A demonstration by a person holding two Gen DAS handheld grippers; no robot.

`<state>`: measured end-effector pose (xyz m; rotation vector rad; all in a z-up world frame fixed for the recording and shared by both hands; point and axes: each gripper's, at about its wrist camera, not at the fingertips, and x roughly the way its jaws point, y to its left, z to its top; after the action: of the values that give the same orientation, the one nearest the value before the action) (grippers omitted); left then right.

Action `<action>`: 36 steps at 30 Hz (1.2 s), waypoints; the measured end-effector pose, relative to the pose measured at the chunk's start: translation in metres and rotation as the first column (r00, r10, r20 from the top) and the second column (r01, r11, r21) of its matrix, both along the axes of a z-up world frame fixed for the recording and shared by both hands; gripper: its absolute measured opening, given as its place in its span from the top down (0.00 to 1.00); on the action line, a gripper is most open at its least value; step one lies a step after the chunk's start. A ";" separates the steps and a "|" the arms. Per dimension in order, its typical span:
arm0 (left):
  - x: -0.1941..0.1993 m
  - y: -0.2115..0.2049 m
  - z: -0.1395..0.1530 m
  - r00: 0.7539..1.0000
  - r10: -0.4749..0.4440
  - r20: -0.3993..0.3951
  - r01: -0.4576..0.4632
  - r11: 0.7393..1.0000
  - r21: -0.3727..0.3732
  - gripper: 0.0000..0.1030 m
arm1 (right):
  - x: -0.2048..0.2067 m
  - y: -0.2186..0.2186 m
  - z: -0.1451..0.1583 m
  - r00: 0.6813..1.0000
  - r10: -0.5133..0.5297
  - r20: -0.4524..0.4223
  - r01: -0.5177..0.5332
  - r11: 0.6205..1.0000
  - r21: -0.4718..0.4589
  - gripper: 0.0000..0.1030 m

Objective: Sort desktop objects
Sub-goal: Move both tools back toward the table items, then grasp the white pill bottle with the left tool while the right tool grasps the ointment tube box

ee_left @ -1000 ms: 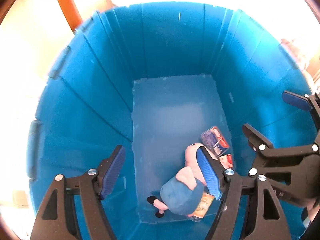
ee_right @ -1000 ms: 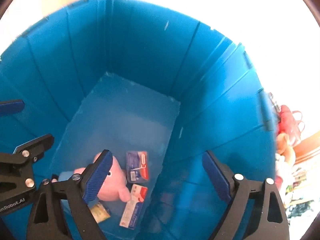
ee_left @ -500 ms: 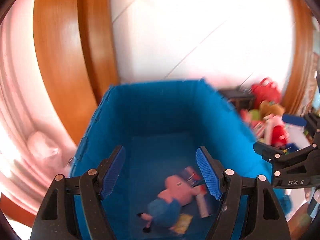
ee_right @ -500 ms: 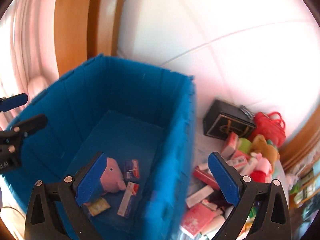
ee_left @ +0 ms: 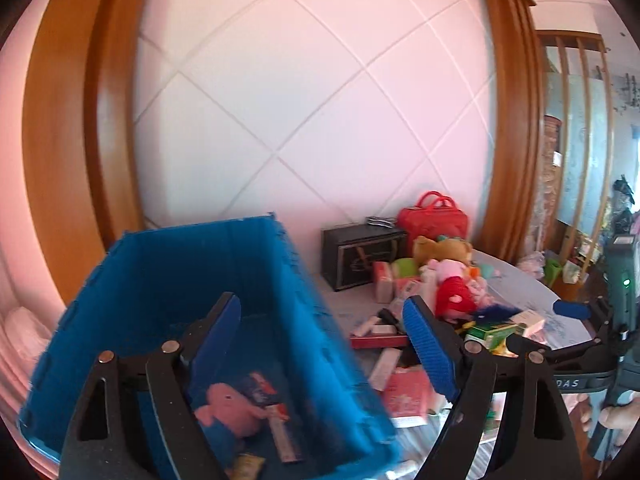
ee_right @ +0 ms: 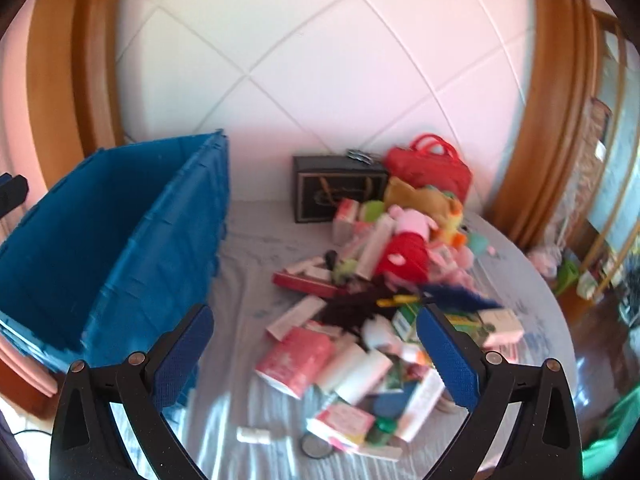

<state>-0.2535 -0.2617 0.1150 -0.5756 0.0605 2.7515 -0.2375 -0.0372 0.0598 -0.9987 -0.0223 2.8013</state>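
L claw (ee_left: 324, 332) is opening, nothing between its pads, over the blue bin (ee_left: 168, 280) w/ a pink plush (ee_left: 228, 404) inside. R claw (ee_right: 316, 344) spread wide, empty — above the pile (ee_right: 380, 280) of boxes and toys on the worktop (ee_right: 248, 240), beside the bin.

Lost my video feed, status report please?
Left gripper opening, empty; right gripper open, empty. Pink plush in blue bin. Pile unsorted.

Tiled wall (ee_left: 312, 92) (wooden-framed, seemingly)
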 end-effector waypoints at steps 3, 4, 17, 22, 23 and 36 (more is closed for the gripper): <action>0.010 0.036 -0.010 1.000 -0.022 0.021 0.022 1.000 0.001 0.14 | 0.015 0.043 -0.020 0.998 -0.041 0.037 0.042 0.999 -0.021 0.00; 0.012 0.049 -0.015 0.999 -0.031 0.038 0.030 1.000 0.004 0.14 | 0.018 0.060 -0.030 0.997 -0.051 0.058 0.053 0.998 -0.033 0.00; 0.033 0.169 -0.134 0.962 0.005 0.272 0.014 0.998 -0.068 0.14 | 0.037 0.185 -0.142 0.965 0.039 0.258 -0.002 0.990 -0.143 0.00; 0.034 0.170 -0.212 0.908 0.094 0.408 -0.047 0.991 -0.125 0.14 | 0.039 0.202 -0.192 0.939 0.087 0.332 -0.028 0.983 -0.179 0.00; 0.034 0.166 -0.231 0.890 0.113 0.443 -0.054 0.988 -0.143 0.14 | 0.040 0.204 -0.203 0.932 0.097 0.349 -0.028 0.980 -0.199 0.00; 0.023 0.142 -0.351 0.814 0.231 0.532 -0.130 0.967 -0.221 0.19 | 0.063 0.181 -0.287 0.901 0.091 0.424 0.018 0.969 -0.247 0.00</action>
<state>-0.2303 -0.1200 -0.2361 -1.4815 0.1145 2.6484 -0.1742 0.1435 -0.2277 -1.6807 0.2600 2.5929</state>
